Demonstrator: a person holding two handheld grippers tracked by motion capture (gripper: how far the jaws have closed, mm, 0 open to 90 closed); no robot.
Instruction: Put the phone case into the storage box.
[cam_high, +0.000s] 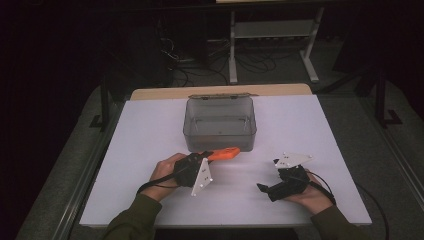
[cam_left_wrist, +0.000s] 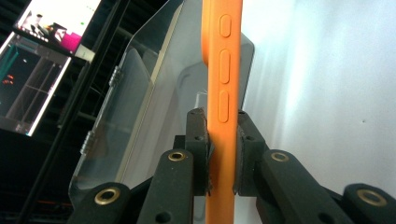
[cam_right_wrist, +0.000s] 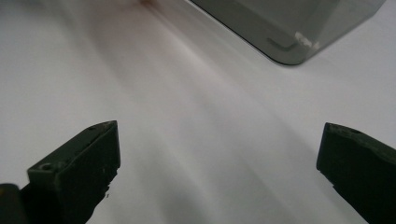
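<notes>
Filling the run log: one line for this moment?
left gripper: shut on orange phone | phone: just before smoky box, not in | right gripper: open, idle over white table

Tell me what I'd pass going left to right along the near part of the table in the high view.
Left hand → left hand-held gripper clamping an orange phone → right hand-held gripper, jaws open → right hand.

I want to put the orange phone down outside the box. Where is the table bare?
Bare white table lies left of the clear box, and again to its right, up to the table's edge. The near strip is crowded: left tongs, holding the orange phone, and the open right tongs.
</notes>
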